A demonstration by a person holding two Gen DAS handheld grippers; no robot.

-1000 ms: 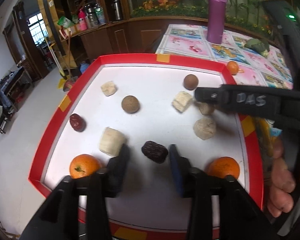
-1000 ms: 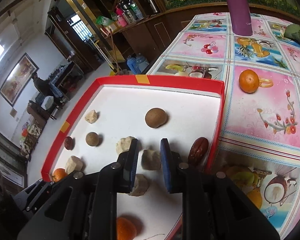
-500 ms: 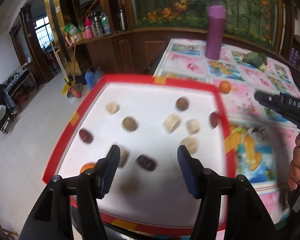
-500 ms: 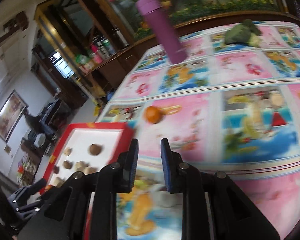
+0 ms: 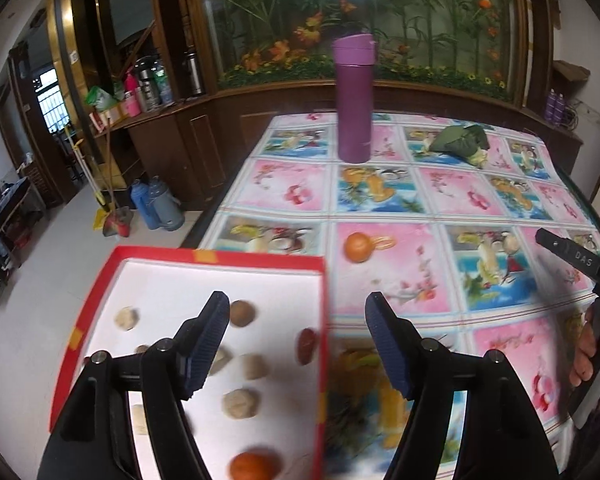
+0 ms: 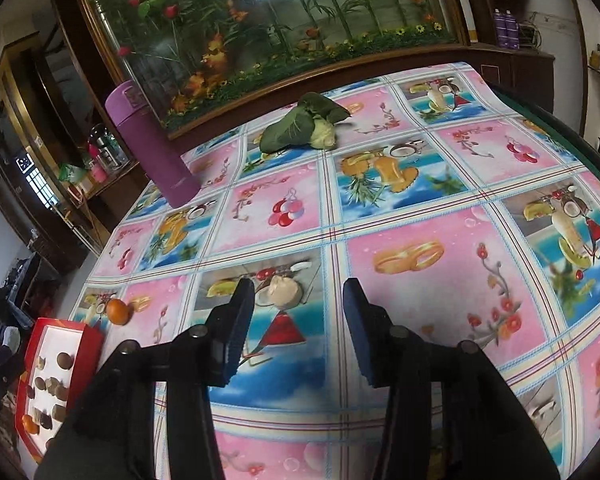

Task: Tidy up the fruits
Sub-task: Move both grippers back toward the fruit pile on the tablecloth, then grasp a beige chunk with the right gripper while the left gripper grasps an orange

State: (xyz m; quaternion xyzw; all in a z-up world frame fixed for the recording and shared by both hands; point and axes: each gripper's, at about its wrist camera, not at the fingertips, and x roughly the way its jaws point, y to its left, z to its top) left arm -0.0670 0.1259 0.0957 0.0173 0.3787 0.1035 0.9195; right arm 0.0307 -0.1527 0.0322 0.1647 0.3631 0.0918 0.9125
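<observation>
A red-rimmed white tray (image 5: pixel 220 257) holds several fruits: brown balls, pale chunks, a red date (image 5: pixel 307 345) at its right wall and an orange (image 5: pixel 254 465) at the near edge. Another orange (image 5: pixel 358 246) lies loose on the tablecloth beyond the tray's far right corner. My left gripper (image 5: pixel 298 312) hangs open above the tray's right edge, nothing between its fingers. My right gripper (image 6: pixel 299 294) stands open and empty over the tablecloth, far right of the tray (image 6: pixel 32 360) and the loose orange (image 6: pixel 118 311). The right gripper's tip (image 5: pixel 572 254) shows at the right edge of the left wrist view.
A tall purple flask (image 5: pixel 355 98) stands at the table's far side, with a green leafy vegetable (image 5: pixel 462 144) to its right. A fruit-print tablecloth (image 6: pixel 380 216) covers the table. A person's hand (image 5: pixel 594 354) holds the right gripper. Floor and cabinets lie to the left.
Both grippers lifted away from the tray and swung right. The left one opened wider. The right one, narrow around a pale chunk a second ago, is now open over the bare cloth.
</observation>
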